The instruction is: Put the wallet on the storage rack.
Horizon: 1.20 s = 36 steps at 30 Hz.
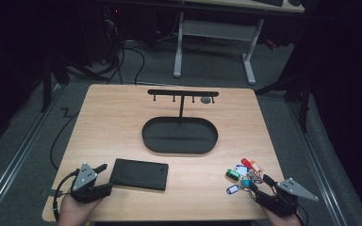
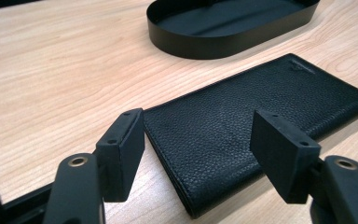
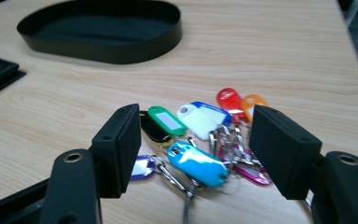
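A black leather wallet (image 1: 140,173) (image 2: 256,126) lies flat near the table's front left. My left gripper (image 1: 104,177) (image 2: 200,149) is open, its jaws on either side of the wallet's near end, not touching it. A bunch of keys with coloured tags (image 1: 243,176) (image 3: 200,140) lies at the front right. My right gripper (image 1: 264,184) (image 3: 196,151) is open just behind the bunch, its jaws spread around the blue tag (image 3: 196,163). A black oval tray (image 1: 179,135) (image 2: 228,32) (image 3: 102,32) sits in the middle, with a black hook stand (image 1: 183,94) rising from its far side.
A small grey object (image 1: 206,100) hangs at the right end of the stand's bar. Bare wooden table (image 1: 113,122) lies between the tray and both grippers. Beyond the far edge stand a white desk frame (image 1: 214,33) and floor cables (image 1: 122,61).
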Each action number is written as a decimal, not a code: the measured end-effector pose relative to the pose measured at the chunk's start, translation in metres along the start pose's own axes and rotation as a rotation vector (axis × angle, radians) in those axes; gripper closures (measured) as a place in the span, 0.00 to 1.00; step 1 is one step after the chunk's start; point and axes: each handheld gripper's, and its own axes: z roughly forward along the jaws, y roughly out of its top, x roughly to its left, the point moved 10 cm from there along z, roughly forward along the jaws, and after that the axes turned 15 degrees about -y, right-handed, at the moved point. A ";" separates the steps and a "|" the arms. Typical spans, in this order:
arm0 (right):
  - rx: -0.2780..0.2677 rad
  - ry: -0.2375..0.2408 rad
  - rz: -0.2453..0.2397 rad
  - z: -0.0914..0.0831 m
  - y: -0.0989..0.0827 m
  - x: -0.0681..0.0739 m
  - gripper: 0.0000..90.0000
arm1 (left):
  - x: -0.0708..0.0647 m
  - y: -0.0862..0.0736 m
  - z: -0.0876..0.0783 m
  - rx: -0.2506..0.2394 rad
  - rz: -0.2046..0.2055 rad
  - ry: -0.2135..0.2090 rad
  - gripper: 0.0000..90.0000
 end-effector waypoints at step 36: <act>0.012 -0.010 0.001 0.005 -0.011 -0.013 0.40 | 0.029 -0.039 0.000 0.203 -0.067 0.115 1.00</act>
